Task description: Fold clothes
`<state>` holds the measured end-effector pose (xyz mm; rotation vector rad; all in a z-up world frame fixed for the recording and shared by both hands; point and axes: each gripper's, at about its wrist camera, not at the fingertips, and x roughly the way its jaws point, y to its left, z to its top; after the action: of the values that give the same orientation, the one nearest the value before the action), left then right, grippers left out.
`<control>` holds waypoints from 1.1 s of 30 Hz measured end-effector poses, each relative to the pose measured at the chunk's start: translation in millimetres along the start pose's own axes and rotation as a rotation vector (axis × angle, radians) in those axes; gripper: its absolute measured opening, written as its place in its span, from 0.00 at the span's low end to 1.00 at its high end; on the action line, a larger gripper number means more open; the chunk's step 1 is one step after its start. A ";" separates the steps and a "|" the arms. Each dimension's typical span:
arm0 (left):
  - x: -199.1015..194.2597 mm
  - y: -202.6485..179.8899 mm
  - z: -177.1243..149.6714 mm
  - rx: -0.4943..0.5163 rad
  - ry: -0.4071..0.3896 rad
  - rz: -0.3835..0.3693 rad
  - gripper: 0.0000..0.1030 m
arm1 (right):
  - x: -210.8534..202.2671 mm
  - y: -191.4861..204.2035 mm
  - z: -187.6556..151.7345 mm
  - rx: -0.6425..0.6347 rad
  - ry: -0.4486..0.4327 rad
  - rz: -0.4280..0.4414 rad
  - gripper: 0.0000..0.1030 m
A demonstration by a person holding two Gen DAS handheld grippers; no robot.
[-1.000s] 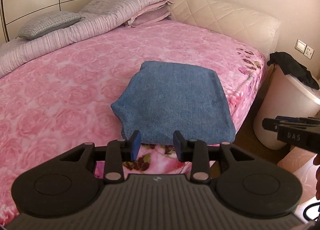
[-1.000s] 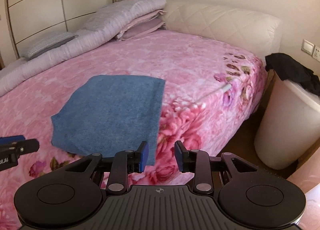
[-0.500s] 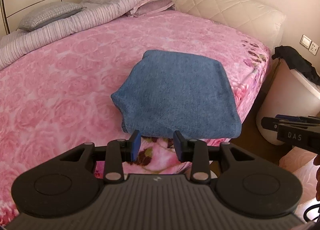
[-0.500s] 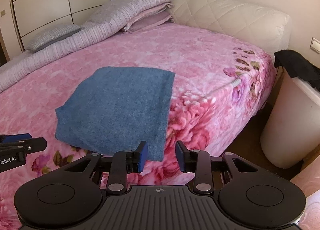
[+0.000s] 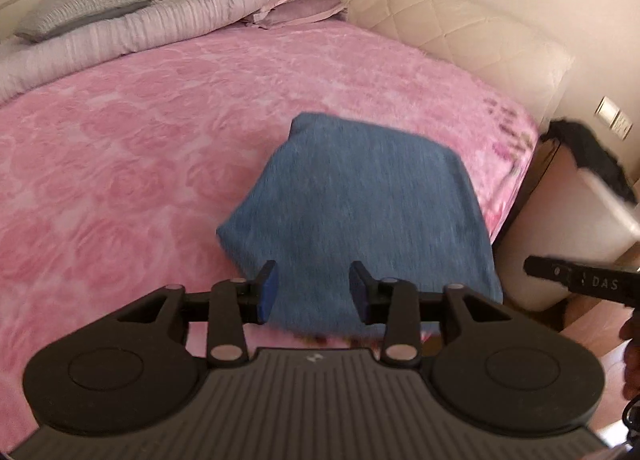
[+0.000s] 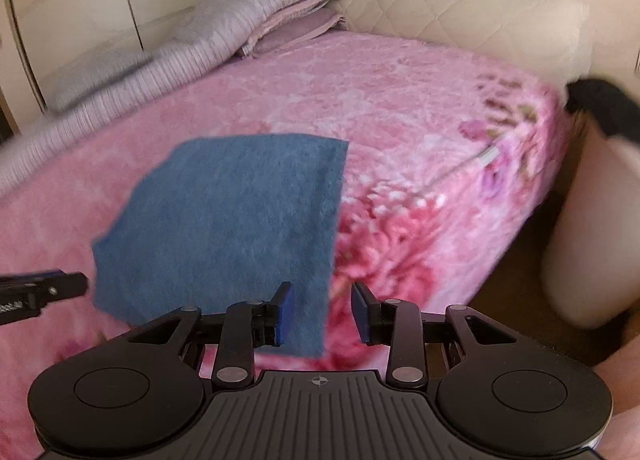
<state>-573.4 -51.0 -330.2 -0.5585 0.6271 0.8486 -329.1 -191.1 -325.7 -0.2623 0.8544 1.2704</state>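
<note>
The folded garment (image 5: pixel 360 211) is showing a heathered denim blue, flecked lighter and darker, with no print. Under it the bed cover (image 5: pixel 120 163) is showing pale pink with a tone-on-tone rose pattern; toward the bed's near corner, right of the garment, the roses (image 6: pixel 400 244) are deepening to magenta with brown-green leaves. Beyond the garment, the stacked bedding (image 6: pixel 248 15) is showing lilac-grey with fine stripes, and the quilted headboard (image 6: pixel 460 3) is showing cream. Right of the garment, black cloth (image 5: pixel 592 155) is draping over a white bin (image 5: pixel 560 244). The left tool (image 5: pixel 312 292) and right tool (image 6: pixel 322 314) are showing matte black with blue pads (image 6: pixel 285 312).
</note>
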 end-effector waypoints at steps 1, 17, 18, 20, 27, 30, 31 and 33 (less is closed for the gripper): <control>4.7 8.3 6.5 -0.022 -0.001 -0.027 0.37 | 4.3 -11.2 3.3 0.058 0.001 0.054 0.36; 121.5 92.2 74.7 -0.247 0.118 -0.301 0.42 | 87.7 -104.1 49.3 0.479 0.044 0.339 0.66; 130.4 94.2 75.2 -0.260 0.136 -0.314 0.42 | 94.4 -104.9 51.1 0.485 0.056 0.341 0.66; 145.8 97.5 75.0 -0.287 0.159 -0.349 0.45 | 105.9 -105.4 52.6 0.489 0.078 0.345 0.66; 177.6 121.1 68.9 -0.411 0.173 -0.469 0.61 | 139.7 -110.8 52.7 0.514 0.128 0.420 0.66; 177.4 129.0 66.4 -0.436 0.160 -0.490 0.57 | 147.6 -116.6 55.4 0.538 0.145 0.447 0.66; 179.8 128.4 65.9 -0.436 0.165 -0.502 0.58 | 149.5 -118.0 56.5 0.537 0.151 0.457 0.66; 188.3 126.3 65.2 -0.431 0.179 -0.527 0.67 | 156.1 -121.9 59.6 0.529 0.160 0.483 0.68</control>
<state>-563.0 156.5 -442.1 -1.1430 0.4244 0.4312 -186.5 -79.7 -425.8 0.2870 1.4125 1.4191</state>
